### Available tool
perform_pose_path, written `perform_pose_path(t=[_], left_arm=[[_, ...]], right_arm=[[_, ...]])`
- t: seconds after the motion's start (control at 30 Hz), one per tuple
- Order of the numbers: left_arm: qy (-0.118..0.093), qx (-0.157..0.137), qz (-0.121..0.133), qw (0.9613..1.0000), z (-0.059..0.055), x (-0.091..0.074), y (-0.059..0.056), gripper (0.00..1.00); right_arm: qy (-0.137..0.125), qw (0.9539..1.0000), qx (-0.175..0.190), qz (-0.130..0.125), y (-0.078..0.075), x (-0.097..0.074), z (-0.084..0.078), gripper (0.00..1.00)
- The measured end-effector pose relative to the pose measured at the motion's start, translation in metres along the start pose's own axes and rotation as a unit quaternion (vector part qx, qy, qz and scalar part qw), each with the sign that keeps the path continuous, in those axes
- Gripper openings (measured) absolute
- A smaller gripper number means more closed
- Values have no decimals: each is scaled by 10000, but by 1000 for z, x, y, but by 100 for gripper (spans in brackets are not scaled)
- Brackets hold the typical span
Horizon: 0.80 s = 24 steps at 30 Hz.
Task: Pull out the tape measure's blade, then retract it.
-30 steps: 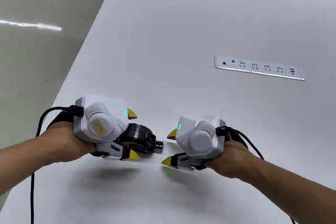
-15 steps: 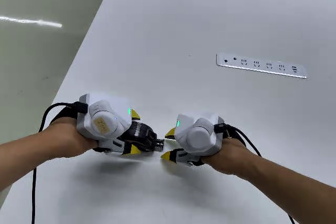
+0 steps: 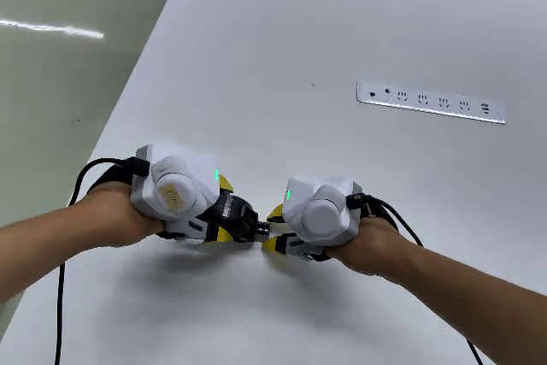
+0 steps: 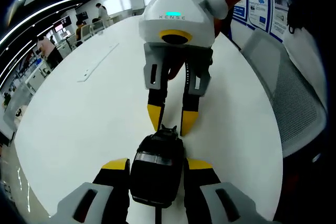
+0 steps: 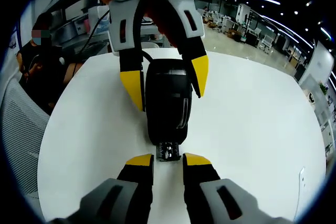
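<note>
— Since a second ago, the right gripper (image 3: 272,228) has been brought leftward, and the gap to the tape measure (image 3: 239,215) has been closed. How is the head view laid out?

— The black tape measure is clamped in the left gripper (image 3: 224,209), just above the white table (image 3: 282,57). The table's left edge is seen near the left hand (image 3: 115,215), with floor (image 3: 51,83) beyond it. Bare tabletop is left ahead and to the right. A power strip (image 3: 432,102) lies well apart at the far right.

— And the left gripper view?

— The case (image 4: 157,174) is gripped between the two yellow pads (image 4: 115,163). The right gripper (image 4: 172,121) is faced head-on, its tips set either side of the blade hook (image 4: 168,128). A table edge is seen at the right, with a mesh chair (image 4: 294,98) beyond.

— And the right gripper view?

— The hook (image 5: 168,151) is flanked closely by the right gripper (image 5: 168,160). It cannot be told whether the hook is pinched. The case (image 5: 168,103) is held behind it by the left gripper (image 5: 165,82). No blade has been drawn out. Open table is seen right of the case.
</note>
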<state>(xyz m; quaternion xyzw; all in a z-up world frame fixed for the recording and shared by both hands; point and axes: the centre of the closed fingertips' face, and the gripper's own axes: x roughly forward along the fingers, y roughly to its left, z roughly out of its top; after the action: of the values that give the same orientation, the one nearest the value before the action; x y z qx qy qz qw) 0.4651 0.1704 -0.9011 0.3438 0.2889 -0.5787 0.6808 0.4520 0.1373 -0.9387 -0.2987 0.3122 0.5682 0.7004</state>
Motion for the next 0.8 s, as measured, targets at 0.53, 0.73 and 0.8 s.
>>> perform_pose_path(t=[0.53,0.73,0.8], left_arm=[[-26,22,-32,10000,1,0,1,35],[-29,98,-59,9999,0,0,1,34],[-24,104,-79,9999,0,1,1,34]], right_arm=[[-15,10000,-6,49,-2,4,-1,16],[-9,10000,-38,88,-2,4,0,16],[-2,9999,-37,98,-2,3,0,15]])
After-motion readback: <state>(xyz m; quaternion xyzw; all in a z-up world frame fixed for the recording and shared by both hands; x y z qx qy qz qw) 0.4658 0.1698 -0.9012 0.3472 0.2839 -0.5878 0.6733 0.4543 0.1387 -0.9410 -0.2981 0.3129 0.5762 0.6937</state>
